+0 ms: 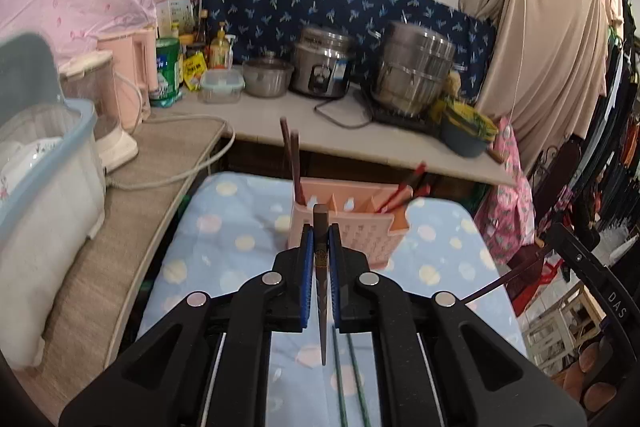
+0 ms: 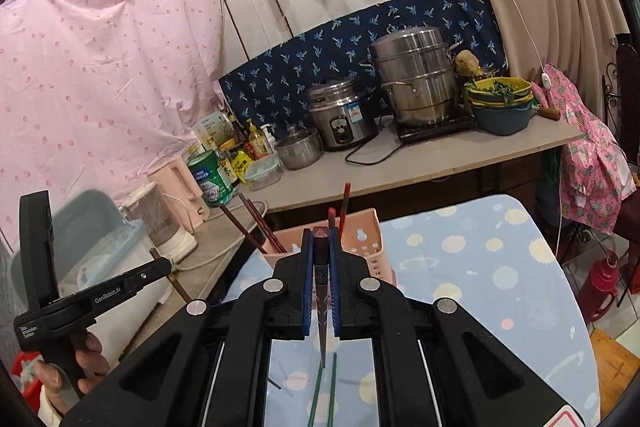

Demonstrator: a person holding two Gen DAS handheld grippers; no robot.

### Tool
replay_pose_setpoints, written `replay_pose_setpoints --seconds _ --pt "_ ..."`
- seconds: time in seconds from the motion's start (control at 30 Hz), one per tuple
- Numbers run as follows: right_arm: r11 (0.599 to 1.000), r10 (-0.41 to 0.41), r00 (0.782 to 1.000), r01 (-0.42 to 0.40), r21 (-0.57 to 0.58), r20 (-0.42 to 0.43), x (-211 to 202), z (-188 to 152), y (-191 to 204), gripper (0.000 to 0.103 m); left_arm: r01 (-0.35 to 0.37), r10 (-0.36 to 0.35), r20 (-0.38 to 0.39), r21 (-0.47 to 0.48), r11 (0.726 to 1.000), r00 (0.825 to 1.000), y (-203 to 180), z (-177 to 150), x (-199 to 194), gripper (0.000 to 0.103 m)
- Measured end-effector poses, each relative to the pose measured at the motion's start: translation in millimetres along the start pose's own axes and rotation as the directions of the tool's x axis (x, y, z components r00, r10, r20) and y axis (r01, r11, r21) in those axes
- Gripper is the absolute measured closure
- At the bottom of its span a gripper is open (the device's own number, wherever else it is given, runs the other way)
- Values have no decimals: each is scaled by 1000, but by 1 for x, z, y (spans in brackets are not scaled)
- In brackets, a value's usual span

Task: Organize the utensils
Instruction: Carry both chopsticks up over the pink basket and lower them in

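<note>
Left gripper [image 1: 320, 233]: jaws clenched on a dark brown chopstick [image 1: 321, 291], square-ended, tapering to a point, with a small gold band near its upper part. It is held over the dotted blue cloth [image 1: 224, 243], in front of the pink holder [image 1: 360, 227].

Right gripper [image 2: 320, 239]: jaws clenched on a reddish chopstick [image 2: 321, 307] of like shape, also just before the pink holder [image 2: 366, 243].

The holder is slotted plastic with dividers; brown chopsticks [image 1: 294, 163] stand in one compartment, red ones [image 1: 404, 187] lean in another. Two green chopsticks [image 1: 352, 379] lie on the cloth.
</note>
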State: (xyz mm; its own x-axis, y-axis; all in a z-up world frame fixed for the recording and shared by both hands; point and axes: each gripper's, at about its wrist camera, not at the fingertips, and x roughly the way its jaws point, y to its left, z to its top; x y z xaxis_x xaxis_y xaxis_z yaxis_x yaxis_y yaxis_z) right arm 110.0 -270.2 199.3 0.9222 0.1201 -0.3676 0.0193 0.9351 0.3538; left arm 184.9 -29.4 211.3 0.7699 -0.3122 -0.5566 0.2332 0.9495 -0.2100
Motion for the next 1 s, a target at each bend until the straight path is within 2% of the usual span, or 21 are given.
replay_pose_setpoints --seconds 0.23,0.47,0.67,1.0 --pt "999 34 994 -36 18 102 14 57 7 96 -3 4 135 -10 1000 991 -5 61 -9 96" --pt "999 32 987 -34 11 158 45 94 15 96 -15 17 228 -11 1000 973 -9 100 6 96" --pt "1000 0 991 0 -3 131 87 100 13 96 -31 30 238 3 1000 971 -13 112 32 96" --pt "999 -53 998 53 12 27 141 71 -9 96 -55 51 177 20 998 983 -8 98 79 96"
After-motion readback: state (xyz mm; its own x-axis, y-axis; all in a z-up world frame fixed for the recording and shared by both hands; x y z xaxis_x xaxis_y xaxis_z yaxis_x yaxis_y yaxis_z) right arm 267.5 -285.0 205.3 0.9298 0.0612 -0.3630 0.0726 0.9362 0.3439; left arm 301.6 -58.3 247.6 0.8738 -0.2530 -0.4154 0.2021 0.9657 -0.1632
